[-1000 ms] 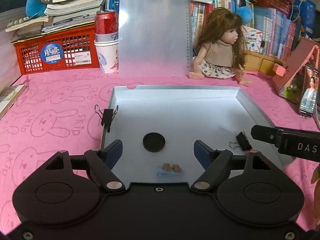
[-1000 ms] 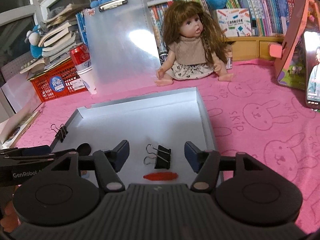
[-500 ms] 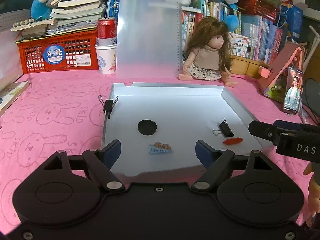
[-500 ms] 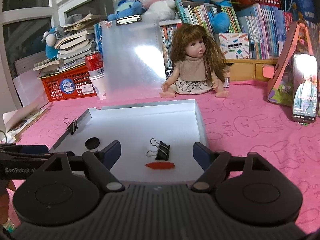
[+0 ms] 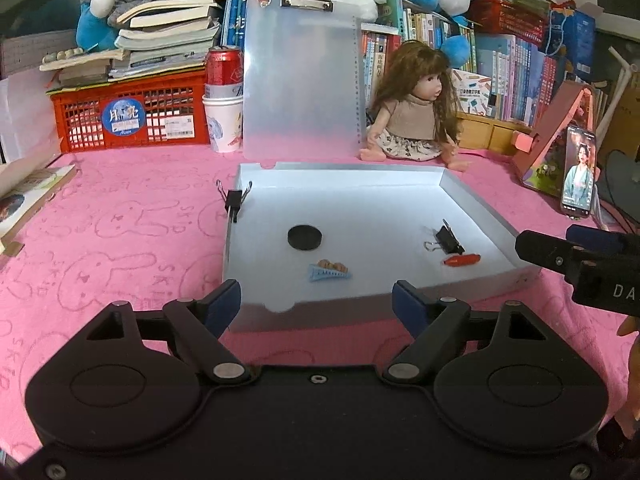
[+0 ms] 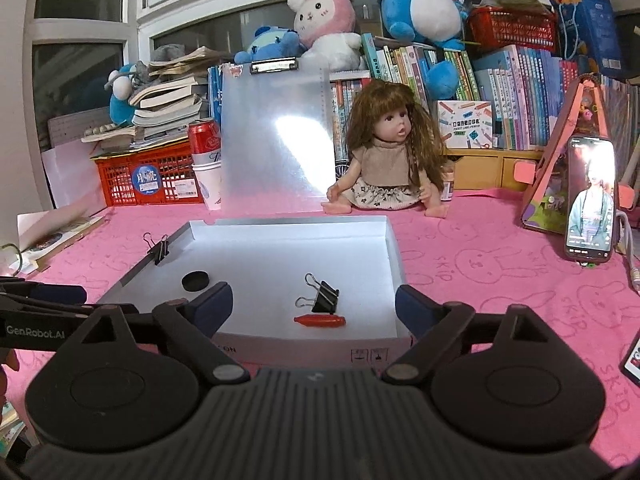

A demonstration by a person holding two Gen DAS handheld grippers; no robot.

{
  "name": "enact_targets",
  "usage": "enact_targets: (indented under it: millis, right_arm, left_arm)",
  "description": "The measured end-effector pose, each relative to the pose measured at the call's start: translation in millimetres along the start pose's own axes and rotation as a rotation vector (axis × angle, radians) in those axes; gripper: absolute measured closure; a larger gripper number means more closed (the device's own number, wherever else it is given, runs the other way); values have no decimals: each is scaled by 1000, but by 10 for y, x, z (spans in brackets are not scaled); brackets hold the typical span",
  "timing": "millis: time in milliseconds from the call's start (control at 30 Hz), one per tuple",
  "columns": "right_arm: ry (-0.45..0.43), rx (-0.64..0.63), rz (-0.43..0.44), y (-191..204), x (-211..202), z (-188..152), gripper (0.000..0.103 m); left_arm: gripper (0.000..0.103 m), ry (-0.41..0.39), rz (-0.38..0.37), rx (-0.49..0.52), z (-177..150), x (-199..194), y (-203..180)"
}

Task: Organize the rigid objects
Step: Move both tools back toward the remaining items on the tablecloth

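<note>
A shallow white tray lies on the pink cloth. Inside it are a black disc, a blue clip with brown beads, a black binder clip and a small red piece. Another binder clip grips the tray's left wall. My left gripper hovers open at the tray's near edge, holding nothing. My right gripper hangs before the near wall with its jaws opening and nothing between them.
At the back stand a doll, an upright clear clipboard, a red can on a paper cup and a red crate of books. A phone leans at the right. A booklet lies at the left.
Both grippers have drawn back from over the tray to its near edge. The right gripper's jaws have spread wider. The red piece now lies in plain view beside the binder clip.
</note>
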State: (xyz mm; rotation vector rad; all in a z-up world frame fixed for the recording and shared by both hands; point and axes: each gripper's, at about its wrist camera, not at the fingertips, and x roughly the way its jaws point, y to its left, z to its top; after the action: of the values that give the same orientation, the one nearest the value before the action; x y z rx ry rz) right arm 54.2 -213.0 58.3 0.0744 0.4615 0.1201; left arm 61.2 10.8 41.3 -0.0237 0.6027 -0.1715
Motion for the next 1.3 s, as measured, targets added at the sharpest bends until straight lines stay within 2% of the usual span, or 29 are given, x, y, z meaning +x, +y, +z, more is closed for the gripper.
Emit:
enact_targets:
  millis: [267, 600, 867, 1300]
  right_arm:
    - [-24, -23, 1, 10, -113, -127, 7]
    - [-26, -34, -2, 3, -226, -297, 5]
    - [-31, -5, -26, -80, -300, -411, 4]
    - [30, 1, -64, -162, -280, -629, 4]
  left_arm:
    - [20, -10, -19, 16, -140, -125, -34]
    - [18, -50, 3, 43, -340, -257, -23]
    - [18, -46, 34, 36, -480, -300, 81]
    - [19, -16, 81, -13, -567, -193, 225]
